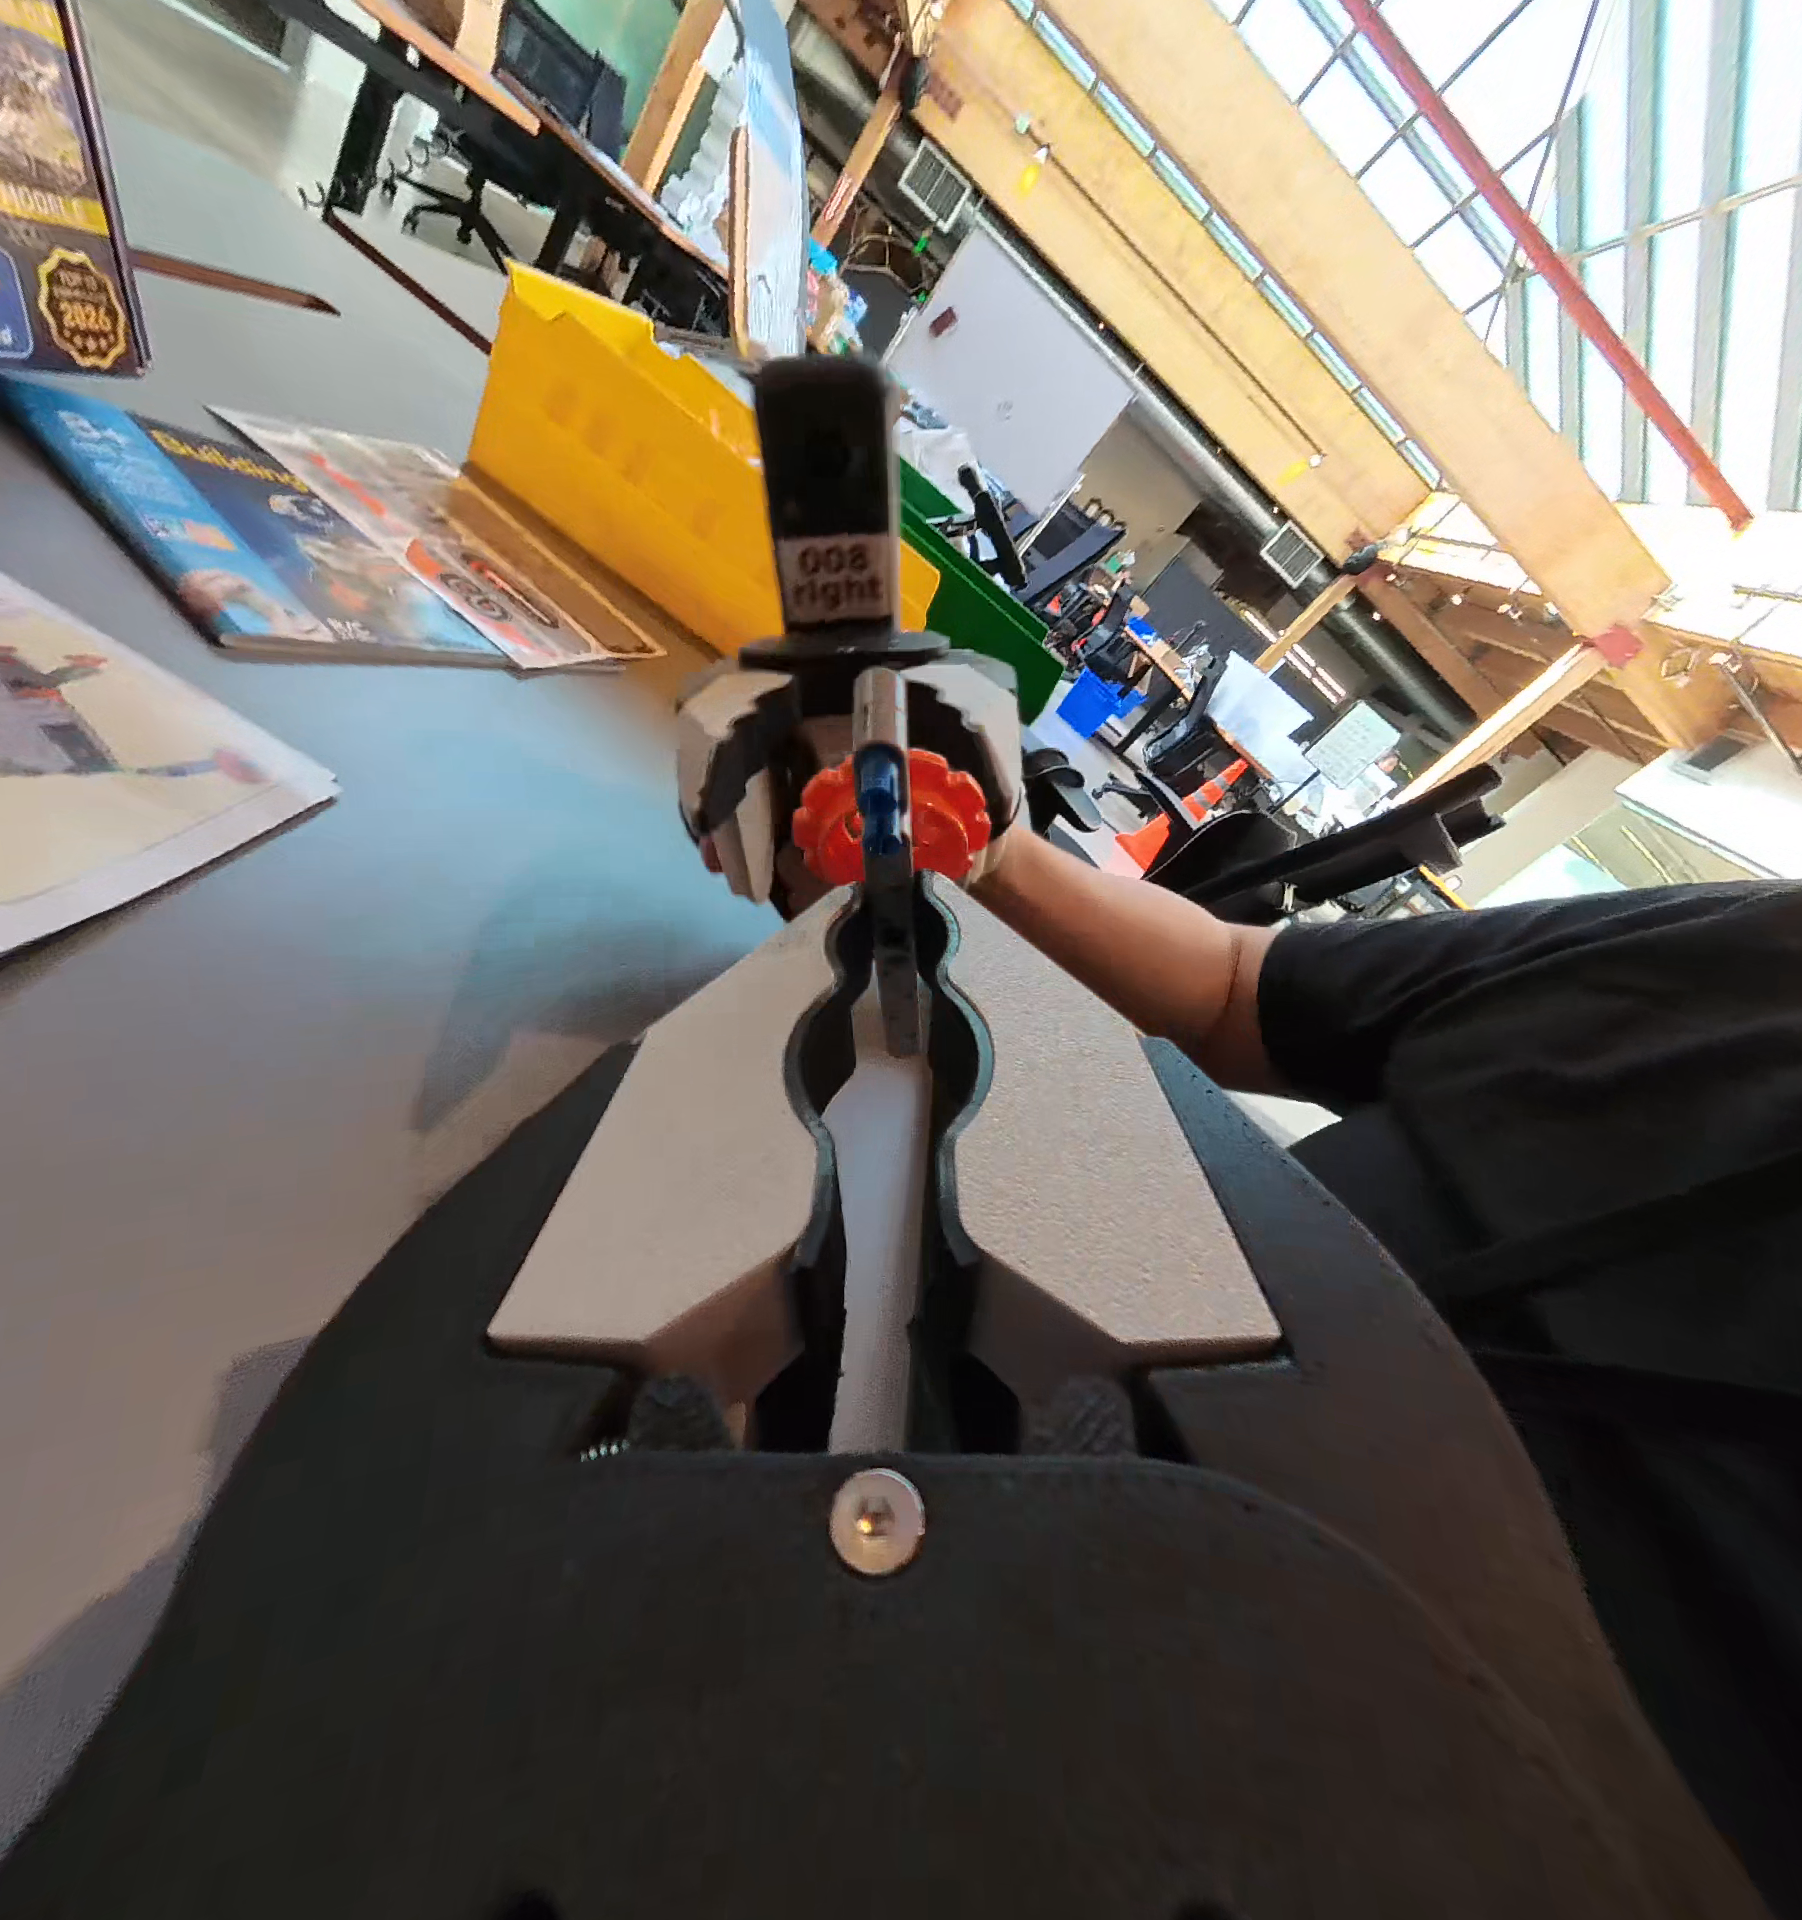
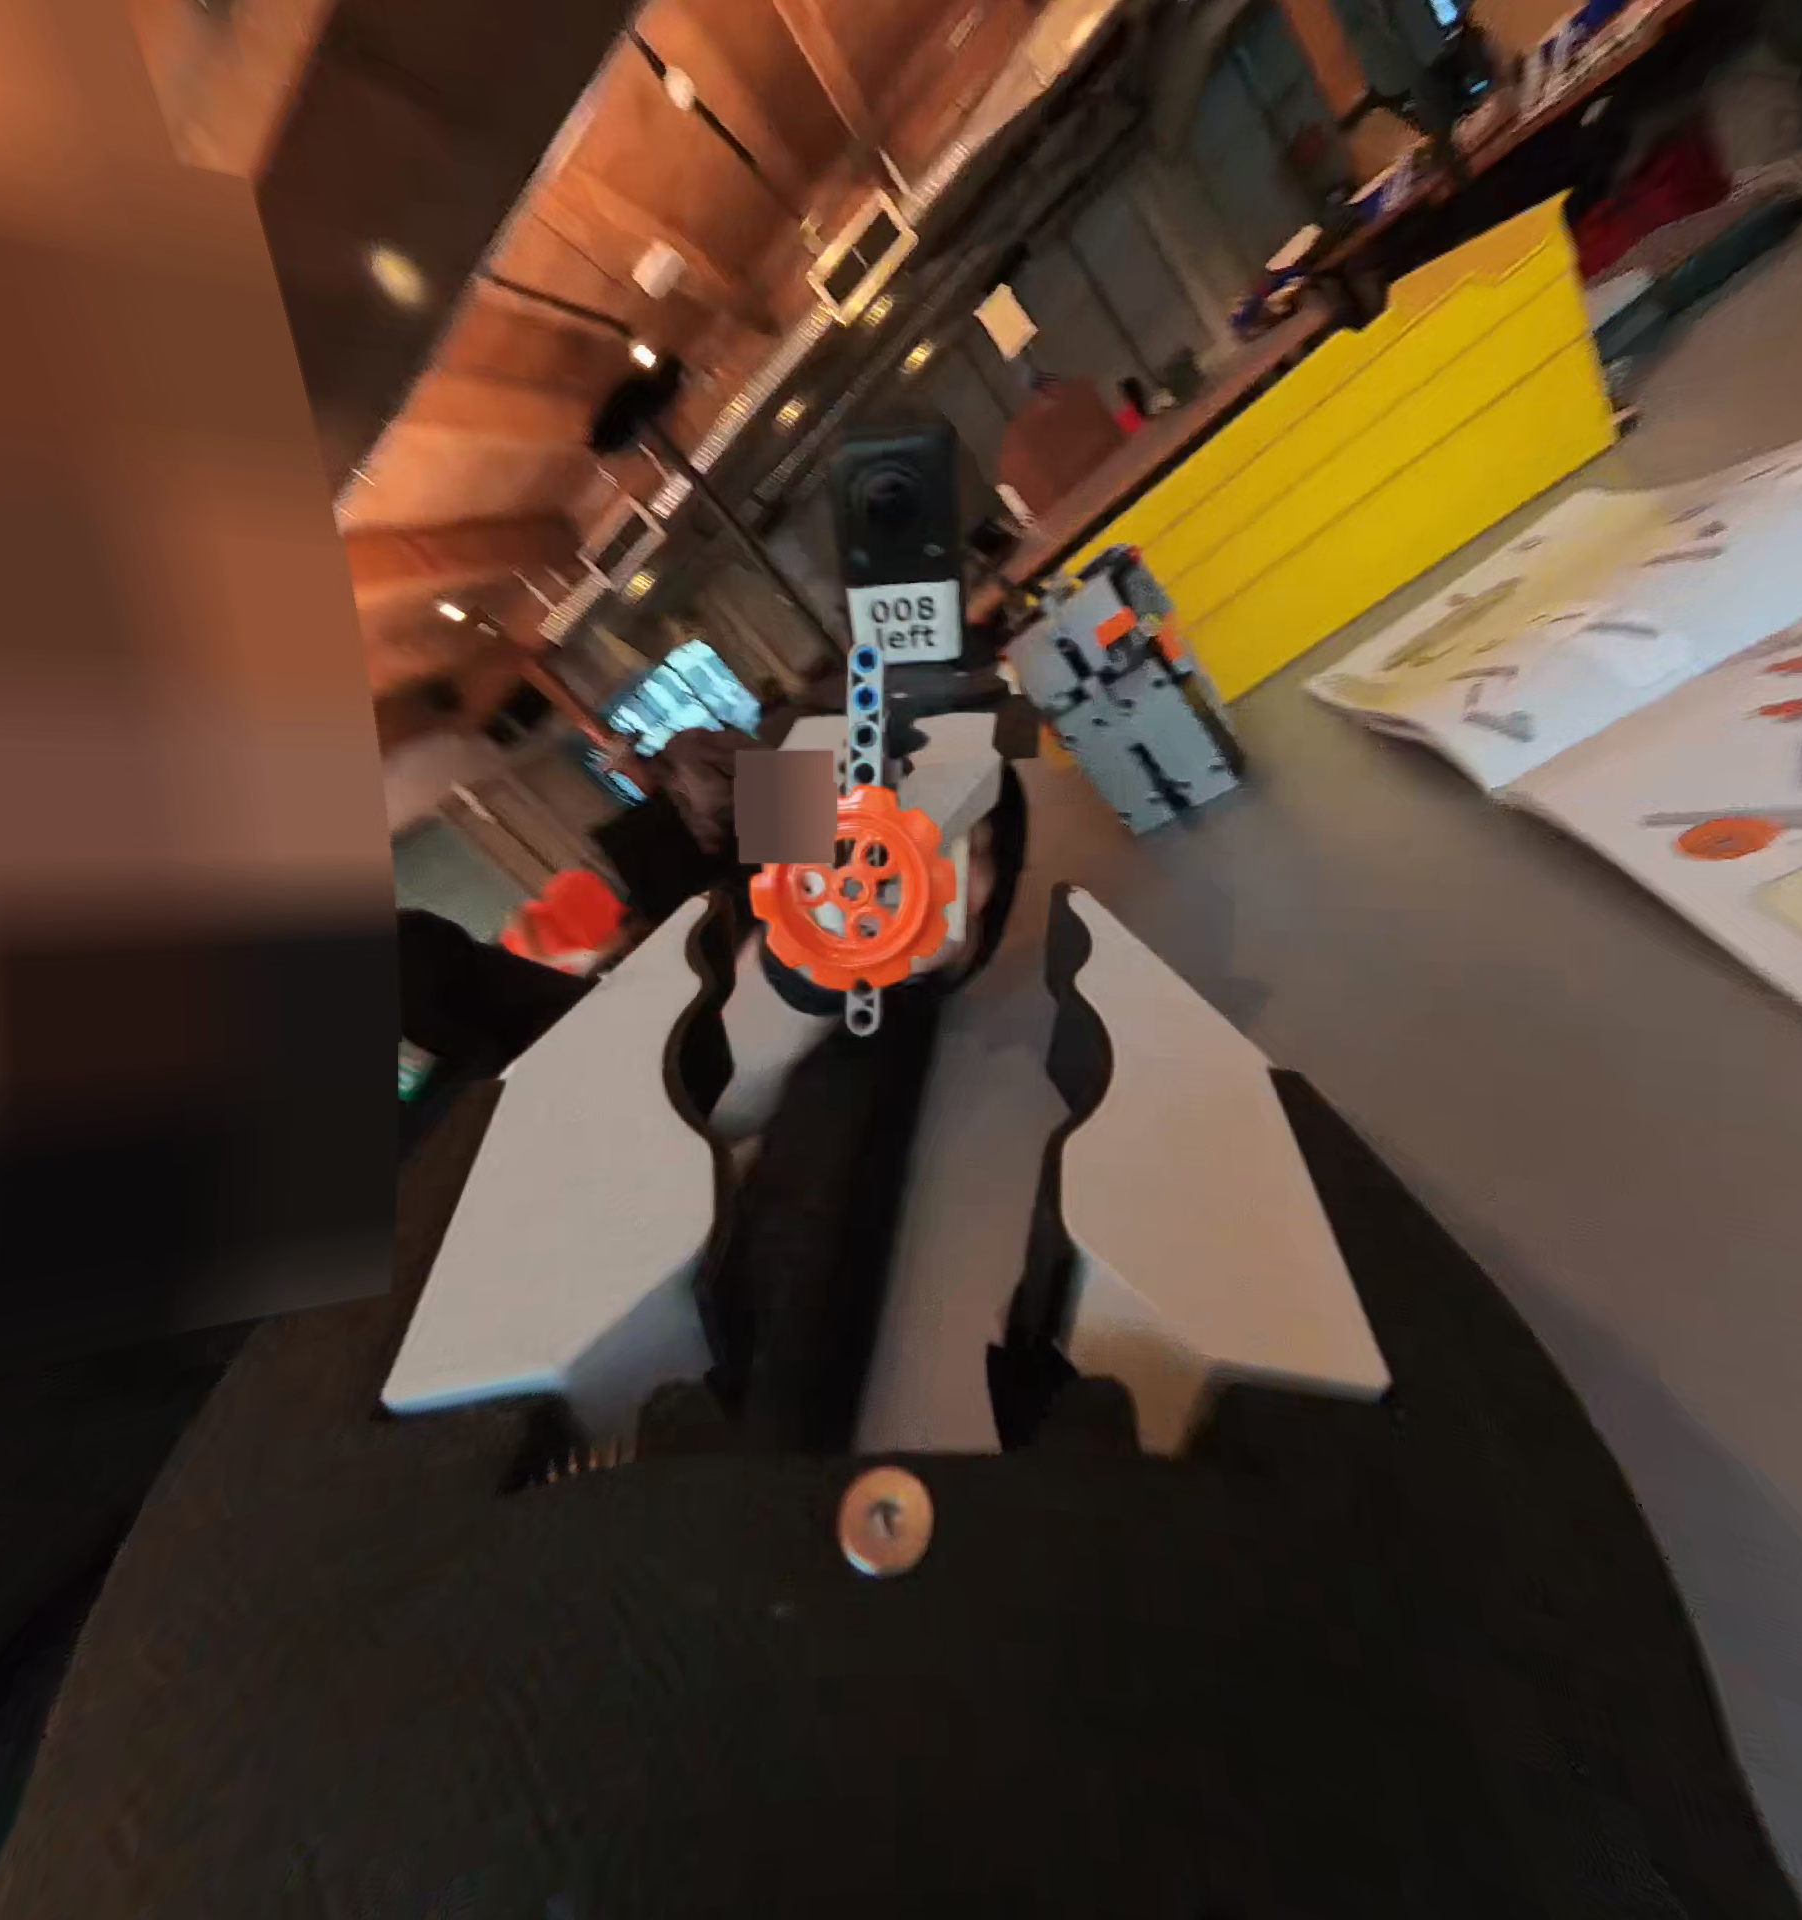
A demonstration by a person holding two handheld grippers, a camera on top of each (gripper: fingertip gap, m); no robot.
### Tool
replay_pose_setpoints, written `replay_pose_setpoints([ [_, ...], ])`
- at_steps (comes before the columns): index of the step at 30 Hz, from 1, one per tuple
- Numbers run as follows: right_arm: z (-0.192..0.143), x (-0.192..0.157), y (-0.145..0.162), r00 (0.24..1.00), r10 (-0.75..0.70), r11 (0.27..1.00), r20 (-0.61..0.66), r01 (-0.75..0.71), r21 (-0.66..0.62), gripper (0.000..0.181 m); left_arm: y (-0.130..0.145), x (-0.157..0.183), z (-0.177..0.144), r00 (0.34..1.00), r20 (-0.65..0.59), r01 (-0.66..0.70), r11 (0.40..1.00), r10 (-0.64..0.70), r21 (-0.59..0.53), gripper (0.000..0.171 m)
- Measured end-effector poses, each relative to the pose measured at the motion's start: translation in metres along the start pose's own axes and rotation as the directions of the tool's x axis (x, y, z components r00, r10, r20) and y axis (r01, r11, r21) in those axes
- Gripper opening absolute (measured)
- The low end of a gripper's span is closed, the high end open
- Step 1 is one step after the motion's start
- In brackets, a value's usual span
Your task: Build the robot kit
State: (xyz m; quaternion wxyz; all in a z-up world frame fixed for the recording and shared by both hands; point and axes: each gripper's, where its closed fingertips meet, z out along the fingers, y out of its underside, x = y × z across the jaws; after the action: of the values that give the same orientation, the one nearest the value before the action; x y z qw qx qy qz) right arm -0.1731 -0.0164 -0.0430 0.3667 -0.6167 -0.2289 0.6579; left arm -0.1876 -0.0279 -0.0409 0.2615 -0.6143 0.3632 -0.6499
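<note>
**Wheel on the beam, one gripper clamped, the other wide**

My left gripper (image 1: 892, 904) has its jaws closed narrow on a thin grey beam (image 1: 902, 997), which I see edge-on running out past the fingertips. An orange toothed wheel (image 1: 835, 831) sits against the beam just beyond the tips, and a blue pin (image 1: 876, 795) shows at the beam beside it. From the right wrist view the wheel (image 2: 845, 899) faces me flat, mounted partway down the holed beam (image 2: 861, 727), so I judge the two pieces are already joined. How firmly they are seated I cannot tell.

My right gripper (image 2: 884, 899) has its jaws spread wide and holds nothing. It points straight at the wheel, and in the left wrist view its pale fingers (image 1: 731, 769) stand on either side of the wheel. Whether they touch it I cannot tell. Both grippers and the joined pieces hang in the air above the grey table (image 1: 409, 831).

On the table lie an open instruction sheet (image 1: 97, 769) and a couple of booklets (image 1: 253, 520), with a printed box (image 1: 24, 187) standing behind them. A yellow bin (image 1: 616, 436) and a green bin (image 1: 970, 592) stand farther back. A grey block-built model (image 2: 1125, 717) sits near the yellow bin, well apart from the grippers
</note>
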Motion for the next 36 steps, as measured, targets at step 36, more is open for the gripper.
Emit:
replay_pose_setpoints([
  [36, -0.004, 0.010, 0.037, 0.996, -0.064, 0.965, -0.055, 0.047, -0.256, 0.041, 0.042, -0.024, 0.017, 0.977, 0.118, -0.138, 0.952, 0.176, -0.275, 0.027],
])
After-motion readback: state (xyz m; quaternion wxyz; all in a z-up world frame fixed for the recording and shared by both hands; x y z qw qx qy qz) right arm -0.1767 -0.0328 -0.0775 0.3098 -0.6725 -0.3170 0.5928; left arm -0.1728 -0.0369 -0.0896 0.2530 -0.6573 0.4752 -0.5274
